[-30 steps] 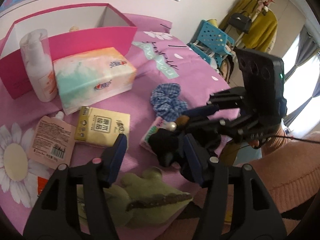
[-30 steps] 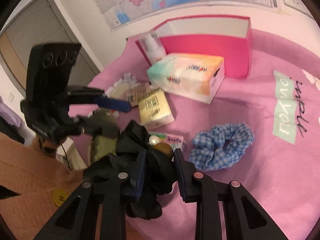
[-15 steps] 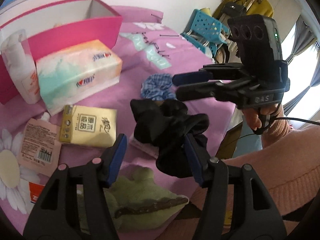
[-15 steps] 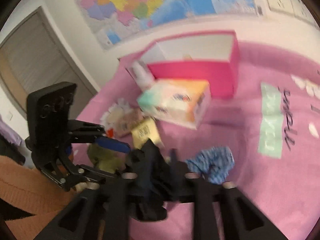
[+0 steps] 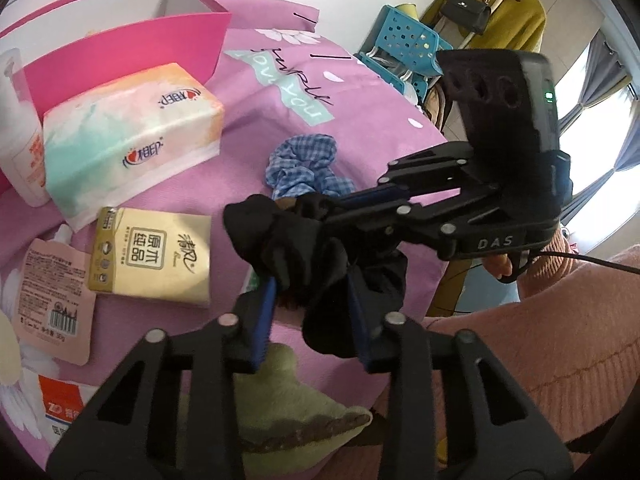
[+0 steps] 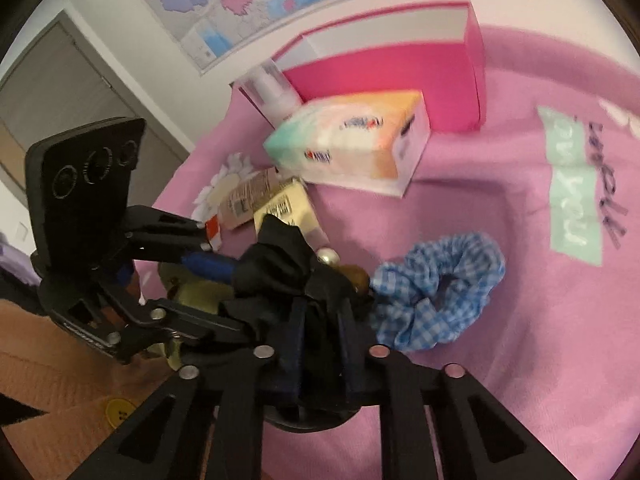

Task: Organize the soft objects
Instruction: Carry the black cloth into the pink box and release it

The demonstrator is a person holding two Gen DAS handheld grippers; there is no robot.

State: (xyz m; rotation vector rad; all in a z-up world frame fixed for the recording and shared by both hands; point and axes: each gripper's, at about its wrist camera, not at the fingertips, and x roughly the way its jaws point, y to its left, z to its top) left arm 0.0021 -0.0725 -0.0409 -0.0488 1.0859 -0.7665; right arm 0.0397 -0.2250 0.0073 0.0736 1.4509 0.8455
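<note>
Black scrunchie (image 5: 304, 248) beside right tongs (image 5: 320, 206) marked "DAS".

- The scrunchie (image 5: 308, 168) lies on the bedspread (image 5: 360, 100), to the right of the tissue pack (image 5: 128, 136).
- The open box (image 5: 120, 52) stands behind the tissue pack.
- The small paper pack (image 5: 152, 256) lies before the tissue pack, the pouch (image 5: 52, 288) to its left.
- The plush toy (image 5: 288, 412) seems nearest, partly hidden.
</note>
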